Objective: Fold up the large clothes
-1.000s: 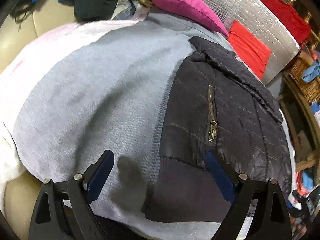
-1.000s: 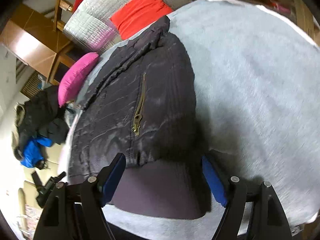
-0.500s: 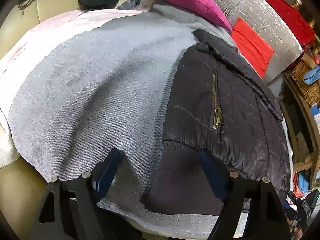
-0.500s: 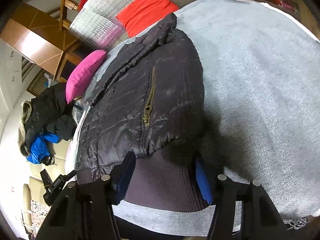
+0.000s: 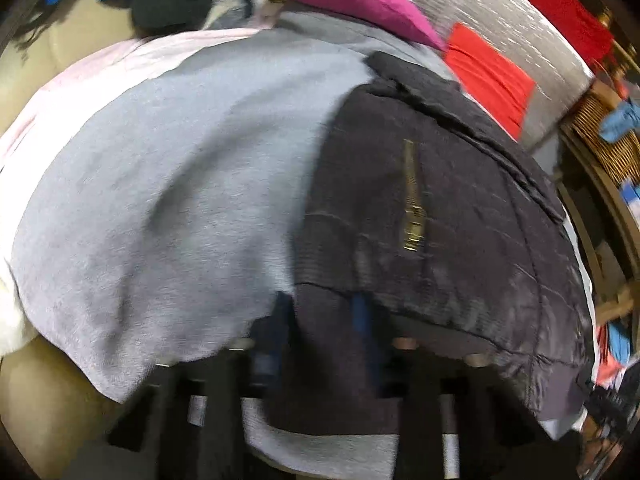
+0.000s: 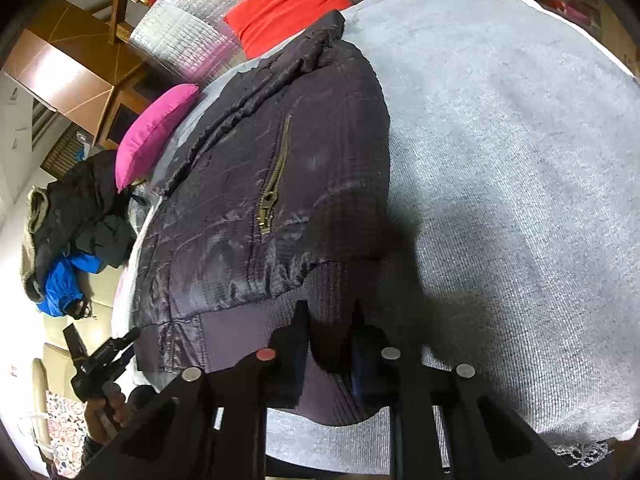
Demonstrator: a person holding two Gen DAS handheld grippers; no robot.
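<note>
- The dark jacket (image 6: 276,184) lies flat on the grey blanket (image 6: 520,168), its ribbed hem (image 6: 328,312) nearest both tools and its collar farthest from them.
- The right gripper (image 6: 330,334) has just been closing; its fingers (image 6: 298,332) now pinch a ridge of hem, likely one hem corner.
- The left gripper (image 5: 320,328) has likewise been closing on the hem's other end; though blurred, cloth seems clamped between its fingers (image 5: 362,320).
- Holding both ends lets the hem lift evenly toward the collar, beyond the fingers.
</note>
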